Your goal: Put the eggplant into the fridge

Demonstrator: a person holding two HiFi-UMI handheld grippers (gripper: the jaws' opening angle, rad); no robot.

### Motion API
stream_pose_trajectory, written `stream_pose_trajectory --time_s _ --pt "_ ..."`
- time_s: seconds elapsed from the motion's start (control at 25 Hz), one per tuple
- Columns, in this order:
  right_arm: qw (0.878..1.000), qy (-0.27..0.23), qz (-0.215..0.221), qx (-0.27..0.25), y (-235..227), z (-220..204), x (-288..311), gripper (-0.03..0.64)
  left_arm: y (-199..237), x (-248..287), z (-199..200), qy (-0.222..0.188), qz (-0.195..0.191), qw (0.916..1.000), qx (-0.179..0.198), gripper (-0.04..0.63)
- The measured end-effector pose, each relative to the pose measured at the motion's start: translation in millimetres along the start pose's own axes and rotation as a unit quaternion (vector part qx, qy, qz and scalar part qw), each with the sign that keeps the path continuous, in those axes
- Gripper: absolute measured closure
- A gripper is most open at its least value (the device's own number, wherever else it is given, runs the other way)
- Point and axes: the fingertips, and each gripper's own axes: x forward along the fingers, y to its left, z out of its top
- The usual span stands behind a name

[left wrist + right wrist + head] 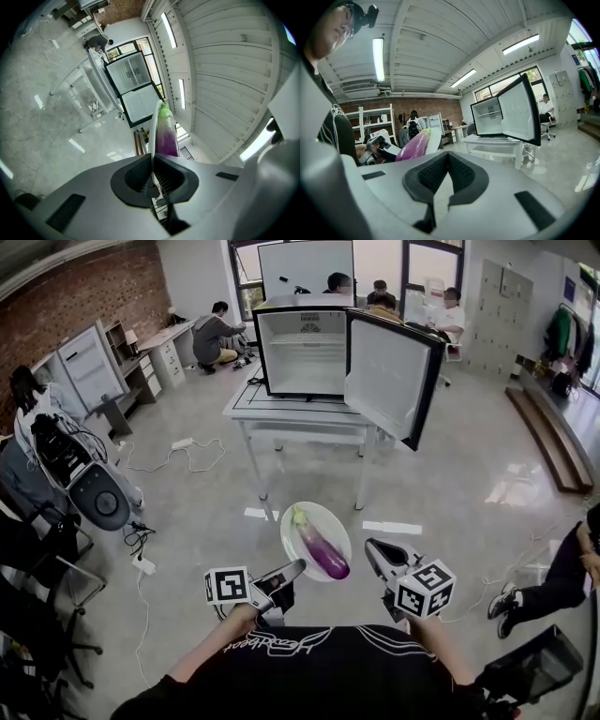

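The eggplant (322, 547) is laid loose on a white plate (298, 526) at lower centre, pinched by its rim in the left gripper (298, 568) alone, the right gripper (373, 552) closed empty, so it could be spilled by any tilt before the open fridge (302, 351) at upper centre is reached.

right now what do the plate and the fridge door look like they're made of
Plate: white, smooth, thin-rimmed, so glazed ceramic or melamine; can't tell which. Fridge door: matte white inner liner, likely moulded plastic, black edge.

Purple green-capped eggplant (322, 547) lying on a white plate (334, 525), black-framed fridge (302, 351) on table (281, 410), door open
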Motion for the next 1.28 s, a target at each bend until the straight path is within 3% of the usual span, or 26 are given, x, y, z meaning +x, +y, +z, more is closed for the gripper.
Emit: stream_pose_trajectory --time_s 0.64,0.96,1.28 --pt "1.0 0.004 0.005 0.024 -28.5 -15.0 12.7 0.611 14.8 23.1 6.7 0.011 0.016 0.9998 -0.004 0.571" --pt "0.999 0.011 -0.009 0.036 -67.8 -6.2 56.3 0.611 43.0 47.9 52.7 0.019 0.016 0.9995 -0.018 0.571" --pt "0.998 0.029 -0.024 0.053 -113.9 -4.0 123.8 0.611 85.2 76.8 127.1 0.021 0.017 0.9991 -0.033 0.571"
